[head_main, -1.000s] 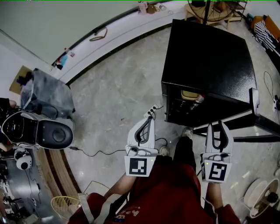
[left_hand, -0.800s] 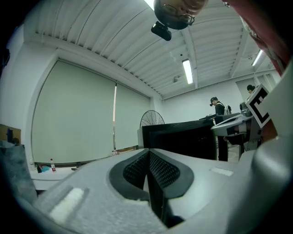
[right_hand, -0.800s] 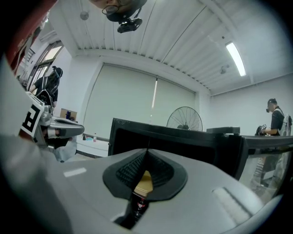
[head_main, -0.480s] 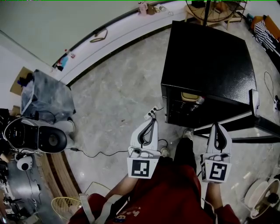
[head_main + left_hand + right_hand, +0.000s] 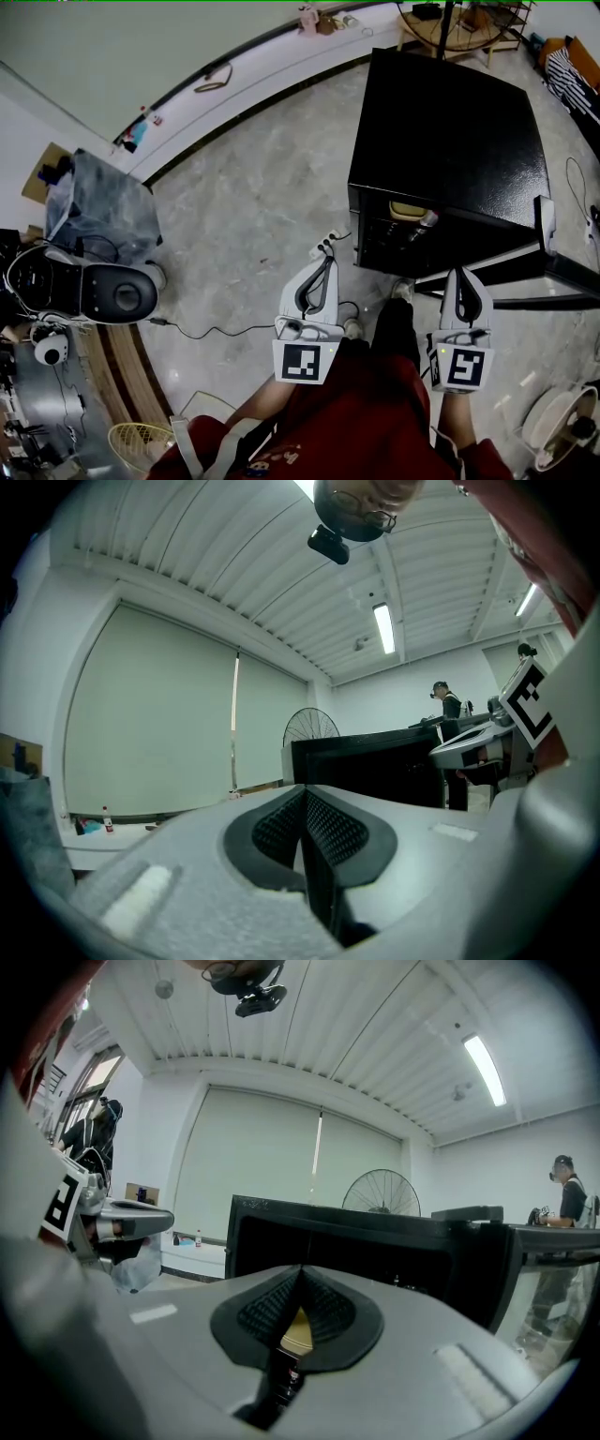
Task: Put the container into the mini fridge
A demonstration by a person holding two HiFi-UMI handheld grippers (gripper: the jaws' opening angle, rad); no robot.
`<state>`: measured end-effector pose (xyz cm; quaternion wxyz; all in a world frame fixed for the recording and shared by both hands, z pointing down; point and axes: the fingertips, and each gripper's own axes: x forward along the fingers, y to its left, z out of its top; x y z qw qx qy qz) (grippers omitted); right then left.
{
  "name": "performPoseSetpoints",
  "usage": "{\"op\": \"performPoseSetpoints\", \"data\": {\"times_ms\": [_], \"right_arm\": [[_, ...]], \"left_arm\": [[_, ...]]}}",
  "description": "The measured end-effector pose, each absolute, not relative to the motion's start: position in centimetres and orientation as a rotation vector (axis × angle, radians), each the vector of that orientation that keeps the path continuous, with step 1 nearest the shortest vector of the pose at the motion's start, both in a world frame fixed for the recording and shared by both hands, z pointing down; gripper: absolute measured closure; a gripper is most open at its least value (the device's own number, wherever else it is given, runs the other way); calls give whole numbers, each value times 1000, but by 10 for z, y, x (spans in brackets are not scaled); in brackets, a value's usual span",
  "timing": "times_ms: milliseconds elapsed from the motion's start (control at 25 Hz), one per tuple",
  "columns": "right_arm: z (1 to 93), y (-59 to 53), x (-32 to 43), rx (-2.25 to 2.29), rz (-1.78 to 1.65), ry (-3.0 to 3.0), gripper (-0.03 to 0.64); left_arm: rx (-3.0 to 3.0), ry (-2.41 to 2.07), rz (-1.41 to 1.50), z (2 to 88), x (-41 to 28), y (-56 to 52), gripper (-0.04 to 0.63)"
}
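Observation:
The black mini fridge (image 5: 450, 141) stands on the floor ahead of me with its door (image 5: 530, 272) swung open to the right. Inside, on a shelf, sits the container with a pale yellow lid (image 5: 408, 209), with a bottle (image 5: 425, 221) beside it. My left gripper (image 5: 326, 260) is shut and empty, left of the fridge opening. My right gripper (image 5: 465, 273) is shut and empty, just in front of the opening. In the right gripper view the closed pads (image 5: 319, 1312) point at the fridge (image 5: 375, 1241), and a bit of yellow lid (image 5: 298, 1331) shows below them.
A white power strip (image 5: 323, 246) and a cable (image 5: 206, 328) lie on the floor by my left gripper. A grey covered box (image 5: 94, 202) and a round machine (image 5: 103, 291) stand at the left. A small fan (image 5: 562, 422) sits at lower right and a pedestal fan (image 5: 450, 23) behind the fridge.
The right gripper's jaws have closed with nothing between them. Both grippers have stayed about where they were.

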<state>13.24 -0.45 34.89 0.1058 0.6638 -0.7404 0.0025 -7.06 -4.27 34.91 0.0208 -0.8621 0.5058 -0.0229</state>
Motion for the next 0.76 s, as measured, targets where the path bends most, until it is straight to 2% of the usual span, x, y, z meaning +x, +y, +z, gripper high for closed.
{"op": "performPoseSetpoints", "data": {"times_ms": [760], "right_arm": [[359,-9,119,1855,51,-2217,618]], "left_arm": [[-2699,1565,-71,352,-75,-40,592]]}}
